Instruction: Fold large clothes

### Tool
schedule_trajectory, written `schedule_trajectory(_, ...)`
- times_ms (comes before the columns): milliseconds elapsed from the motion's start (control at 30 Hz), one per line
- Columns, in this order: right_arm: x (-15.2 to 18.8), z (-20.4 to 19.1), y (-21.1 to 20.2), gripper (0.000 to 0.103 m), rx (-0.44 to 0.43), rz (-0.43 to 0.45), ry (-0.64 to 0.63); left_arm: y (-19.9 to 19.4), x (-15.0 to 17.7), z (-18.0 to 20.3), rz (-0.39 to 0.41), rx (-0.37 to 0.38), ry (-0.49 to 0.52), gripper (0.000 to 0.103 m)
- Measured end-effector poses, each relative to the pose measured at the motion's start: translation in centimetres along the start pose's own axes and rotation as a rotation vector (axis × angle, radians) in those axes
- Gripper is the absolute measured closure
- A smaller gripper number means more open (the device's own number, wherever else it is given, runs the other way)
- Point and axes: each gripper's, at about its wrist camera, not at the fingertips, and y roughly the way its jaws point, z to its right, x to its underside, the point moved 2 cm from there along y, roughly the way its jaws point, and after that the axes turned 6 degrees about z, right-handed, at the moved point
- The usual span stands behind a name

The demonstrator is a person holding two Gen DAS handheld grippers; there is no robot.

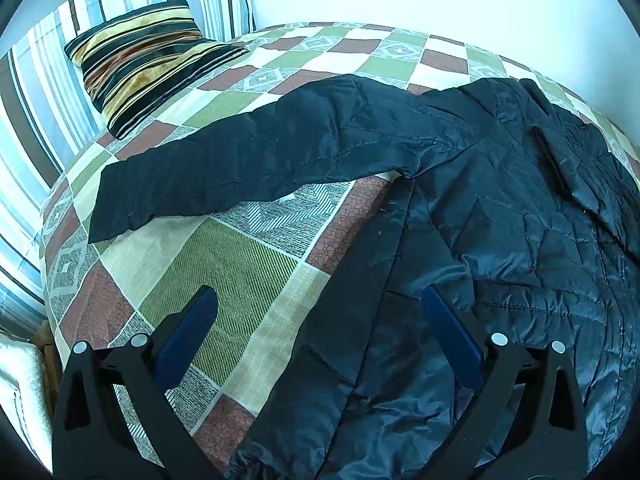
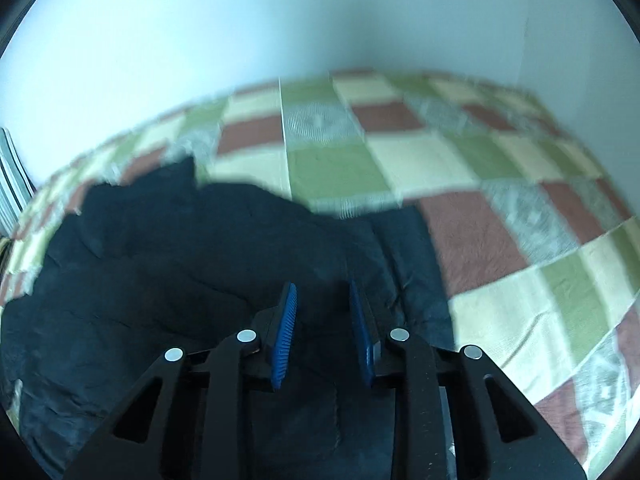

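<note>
A dark navy quilted jacket lies spread on the bed, one sleeve stretched out toward the left. My left gripper hovers over the jacket's side edge with its jaws wide apart; nothing is pinched between its blue pads. In the blurred right wrist view the jacket fills the lower left. My right gripper hangs above it with a narrow gap between its blue pads, which press on nothing that I can see.
A patchwork bedspread of green, cream and red-brown squares covers the bed. A striped velvet cushion and striped pillows lie at the far left. A white wall runs behind the bed. Bare bedspread lies right of the jacket.
</note>
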Motion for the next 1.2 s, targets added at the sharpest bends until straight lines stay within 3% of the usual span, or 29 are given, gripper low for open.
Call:
schedule_trajectory(67, 1.4, 0.1, 2.1, 0.075, 0.011, -0.042, -0.003, 0.1, 0.0, 0.2, -0.004, -0.002, 0.004, 0.002)
schedule_trajectory(300, 2.6, 0.3, 2.6, 0.075, 0.019, -0.004, -0.008, 0.2, 0.0, 0.3, -0.007, -0.006, 0.008, 0.002)
schedule_trajectory(467, 1.8, -0.5, 0.3, 0.075, 0.056, 0.042, -0.045, 0.1, 0.0, -0.5, -0.007, -0.007, -0.005, 0.002)
schedule_trajectory(633, 2.3, -1.5, -2.9, 0.073, -0.033, 0.072, -0.027, 0.4, -0.1, -1.7, -0.006, -0.022, -0.028, 0.002)
schedule_trajectory(933, 3.5, -6.7, -1.9, 0.073, -0.133, 0.032, -0.099, 0.6, -0.2, -3.2, -0.007, -0.053, -0.05, 0.002)
schedule_trajectory(1067, 5.3, -8.0, 0.6, 0.072, -0.085, -0.021, -0.155, 1.0, -0.3, -3.6, -0.006, -0.062, -0.054, 0.002)
schedule_trajectory(1200, 5.7, -8.6, 0.6, 0.072, -0.045, 0.004, -0.196, 1.5, -0.2, -4.5, -0.023, -0.067, -0.075, 0.002)
